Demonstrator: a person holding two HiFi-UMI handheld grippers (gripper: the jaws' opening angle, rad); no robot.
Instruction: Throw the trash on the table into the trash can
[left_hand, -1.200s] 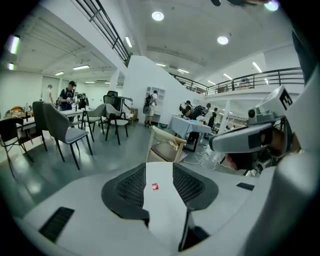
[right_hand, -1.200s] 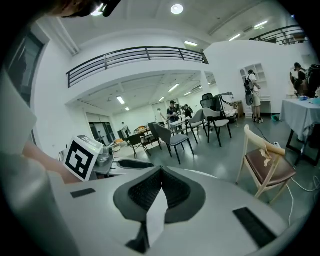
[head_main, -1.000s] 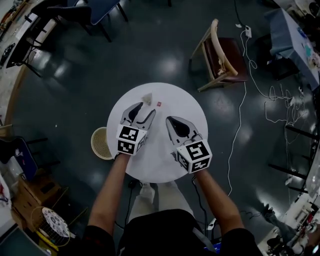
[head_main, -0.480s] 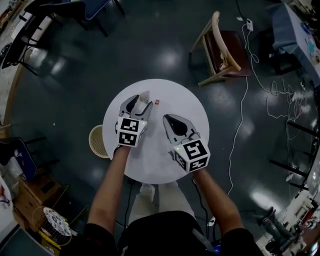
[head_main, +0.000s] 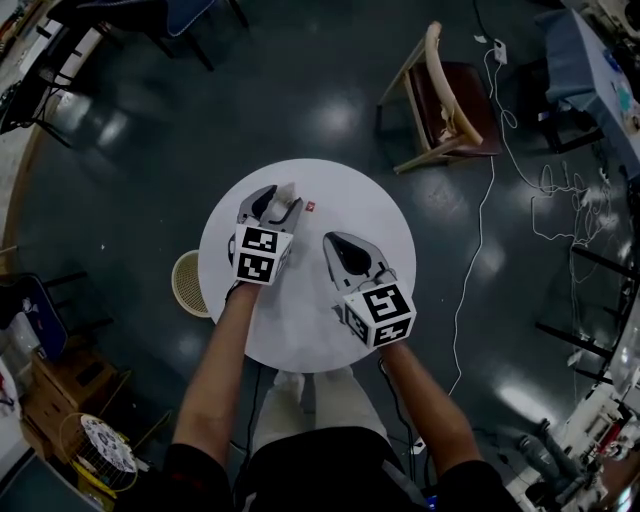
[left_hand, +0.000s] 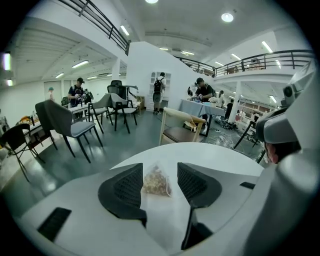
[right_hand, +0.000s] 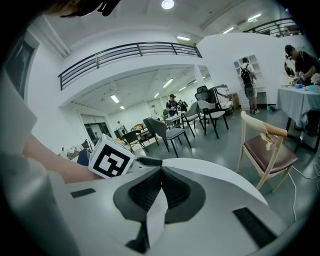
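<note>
Trash packet (left_hand: 156, 181) | between left claw (left_hand: 160, 172) jaws, seemingly untouched | claw just opened wide

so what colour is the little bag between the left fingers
The bag is see-through with tan-brown bits inside; clearest in the left gripper view.

**Head view.** High over the round white table (head_main: 385, 225), facing steeply down; the table sits mid-frame, floor all round it, the person's forearms (head_main: 225, 350) below it.

**Left gripper view.** Rides the left gripper (left_hand: 160, 172), low and close over the table top, facing across the table to the wooden chair (left_hand: 181, 129) beyond its far edge.

**Right gripper view.** Rides the right gripper (right_hand: 161, 170), equally low, facing across the table, chair to the right.

**Shared.** Table top and wooden chair appear in all three views.
</note>
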